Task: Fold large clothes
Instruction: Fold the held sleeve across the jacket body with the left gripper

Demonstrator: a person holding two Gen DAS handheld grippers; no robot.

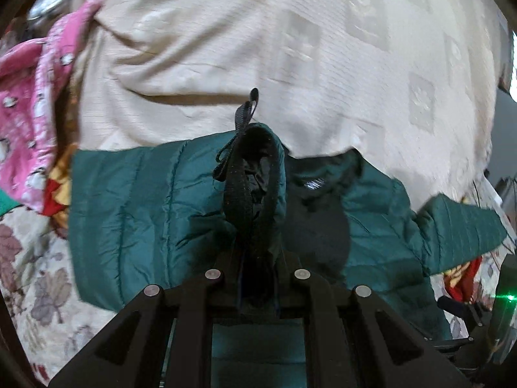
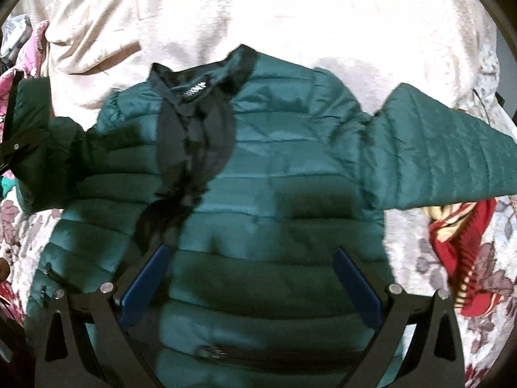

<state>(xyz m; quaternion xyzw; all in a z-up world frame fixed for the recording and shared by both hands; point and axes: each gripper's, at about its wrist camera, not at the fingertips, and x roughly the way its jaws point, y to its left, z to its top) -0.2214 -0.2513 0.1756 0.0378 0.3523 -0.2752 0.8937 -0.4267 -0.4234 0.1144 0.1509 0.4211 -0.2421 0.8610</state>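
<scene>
A dark green quilted jacket [image 2: 290,161] lies face up on the bed, its black-lined collar [image 2: 194,97] toward the far side. My left gripper [image 1: 255,255] is shut on the black-edged cuff of one sleeve [image 1: 252,168], which stands up over the jacket's body [image 1: 129,200]. In the right wrist view that sleeve [image 2: 48,148] bulges at the far left beside the left gripper [image 2: 9,148]. The other sleeve [image 2: 436,148] stretches out flat to the right. My right gripper [image 2: 252,250] hovers open above the jacket's lower front, blue pads [image 2: 145,287] wide apart with nothing between them.
A cream patterned bedspread [image 1: 290,48] covers the bed beyond the jacket. Pink printed cloth [image 1: 32,97] is bunched at the left. A red and yellow garment [image 2: 458,242] lies at the right on a floral sheet [image 2: 484,274]. A zipped pocket [image 2: 274,355] sits near the jacket's hem.
</scene>
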